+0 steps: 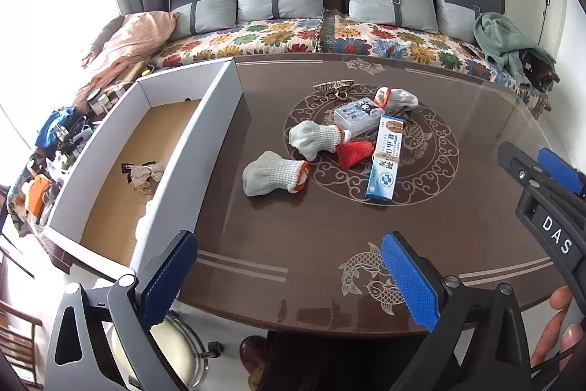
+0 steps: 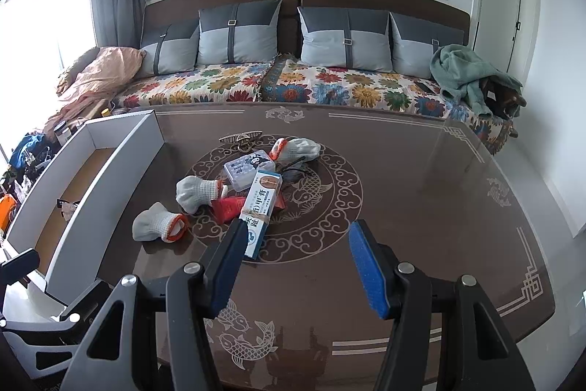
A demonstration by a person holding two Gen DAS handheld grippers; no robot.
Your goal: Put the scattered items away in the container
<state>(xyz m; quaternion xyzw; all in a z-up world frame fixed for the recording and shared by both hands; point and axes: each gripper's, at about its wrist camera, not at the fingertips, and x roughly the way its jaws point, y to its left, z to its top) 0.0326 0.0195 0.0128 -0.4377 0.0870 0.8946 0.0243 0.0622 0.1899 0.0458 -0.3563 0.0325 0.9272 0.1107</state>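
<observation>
Left wrist view shows the left tongs (image 1: 289,275) with their blue pads spread wide and nothing between them, hanging above the near edge of the counter (image 1: 329,226), just beside the near right corner of the container (image 1: 205,120). That spot suits a hand working between box and pile. The right tongs (image 2: 296,262) are likewise apart and empty, held above the near edge and aimed at the middle of the counter, where the clutter lies within a short reach; part of a hand (image 1: 556,325) shows at the lower right of the left view.

Outward from the right tongs, the long blue-and-white carton (image 2: 262,213) lies closest, its near end toward them, resting across a red packet (image 2: 229,207). Just to the left sit two rolled grey gloves: the nearer glove (image 2: 157,222) apart from the heap, the second glove (image 2: 197,193) touching the red packet. Behind the carton is a small clear case (image 2: 249,171), then a third glove (image 2: 298,149) and a hair claw (image 2: 240,138) toward the far edge.

The container, a white-walled cardboard tray, fills the left side of the counter, its long wall facing the pile so items can be passed straight across. A small bow-shaped item (image 1: 143,173) lies on its floor, so the scene fits sorting partway along.
</observation>
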